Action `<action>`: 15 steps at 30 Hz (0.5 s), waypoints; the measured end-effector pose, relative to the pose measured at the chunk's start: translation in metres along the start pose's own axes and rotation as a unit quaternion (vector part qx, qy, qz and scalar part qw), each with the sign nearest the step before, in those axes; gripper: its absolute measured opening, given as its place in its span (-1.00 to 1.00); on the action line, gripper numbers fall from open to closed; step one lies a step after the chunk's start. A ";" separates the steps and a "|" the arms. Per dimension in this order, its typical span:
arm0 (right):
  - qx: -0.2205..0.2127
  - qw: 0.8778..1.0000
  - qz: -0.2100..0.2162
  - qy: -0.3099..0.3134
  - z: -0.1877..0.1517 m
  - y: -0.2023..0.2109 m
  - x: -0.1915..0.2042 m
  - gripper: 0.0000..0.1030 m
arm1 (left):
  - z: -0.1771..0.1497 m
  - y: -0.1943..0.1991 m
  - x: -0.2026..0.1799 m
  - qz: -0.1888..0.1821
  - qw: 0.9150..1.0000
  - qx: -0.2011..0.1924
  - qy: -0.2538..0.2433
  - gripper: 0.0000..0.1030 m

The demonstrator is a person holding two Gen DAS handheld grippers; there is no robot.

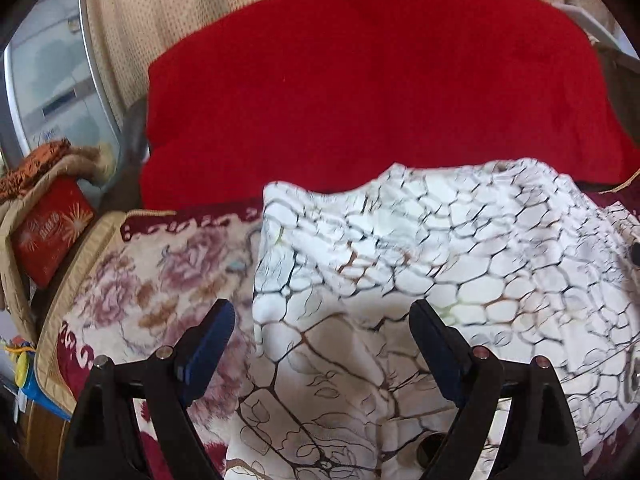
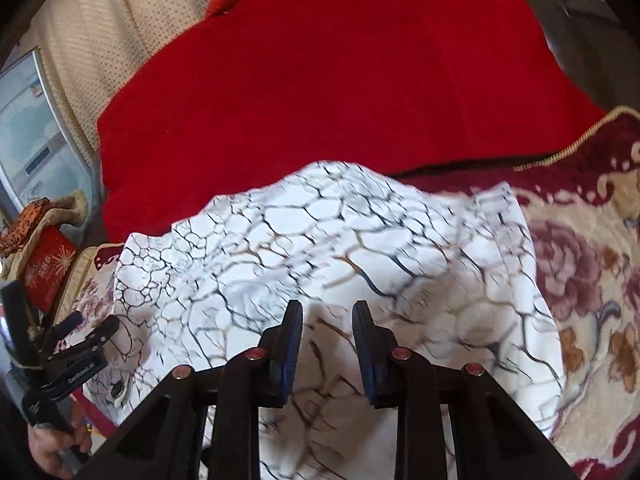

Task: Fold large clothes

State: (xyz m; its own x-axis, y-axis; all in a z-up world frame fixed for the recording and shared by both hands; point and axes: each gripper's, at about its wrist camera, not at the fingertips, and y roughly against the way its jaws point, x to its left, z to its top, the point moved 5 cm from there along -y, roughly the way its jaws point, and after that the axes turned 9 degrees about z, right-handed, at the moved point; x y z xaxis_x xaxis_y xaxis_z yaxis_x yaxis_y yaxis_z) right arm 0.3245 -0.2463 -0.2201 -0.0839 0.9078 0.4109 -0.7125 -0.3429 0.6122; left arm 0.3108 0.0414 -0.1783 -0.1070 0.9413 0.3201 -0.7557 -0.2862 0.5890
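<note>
White garment (image 1: 400,264) with a dark crackle print is lying heaped on the floral blanket (image 1: 160,280), just in front of the red cushion (image 1: 360,88); its far edge is overlapping the cushion's lower edge in both wrist views. Left gripper (image 1: 322,320) is hovering over the garment's near left part, fingers (image 1: 210,344) standing wide apart, nothing between them, no contact with the cloth visible. Right gripper (image 2: 327,322) is hovering over the garment's (image 2: 320,248) near middle, fingers (image 2: 290,344) standing a narrow gap apart, pads not pressing on anything; cloth is showing through the gap below them. In the right wrist view the left gripper (image 2: 86,332) is sitting at the garment's left edge, a hand (image 2: 52,448) gripping its handle. A red box (image 1: 52,232) is resting left of the blanket, beside a glass-fronted appliance (image 1: 52,80). Beige curtain (image 2: 92,60) is hanging behind the cushion.
</note>
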 end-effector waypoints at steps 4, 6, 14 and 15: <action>0.035 0.999 -0.034 -0.011 -0.003 -0.030 -0.004 -0.32 | 0.005 0.009 -0.007 -0.002 1.000 -0.016 0.000 0.75; 0.062 0.997 -0.026 -0.041 -0.009 -0.045 -0.014 -0.27 | 0.006 0.011 -0.009 -0.004 1.000 -0.019 -0.002 0.75; 0.056 0.997 -0.017 -0.044 -0.006 -0.045 -0.016 -0.26 | 0.012 0.020 -0.015 0.005 0.999 -0.039 -0.005 0.75; 0.056 0.997 -0.018 -0.042 -0.006 -0.046 -0.015 -0.26 | 0.013 0.021 -0.015 0.004 0.999 -0.041 -0.003 0.75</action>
State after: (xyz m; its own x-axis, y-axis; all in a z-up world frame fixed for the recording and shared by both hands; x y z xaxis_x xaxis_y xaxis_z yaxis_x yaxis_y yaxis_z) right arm 0.3541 -0.2432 -0.2583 0.0027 0.8986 0.4387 -0.6314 -0.3386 0.6976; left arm 0.3047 0.0190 -0.1609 -0.1087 0.9378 0.3297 -0.8059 -0.2773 0.5231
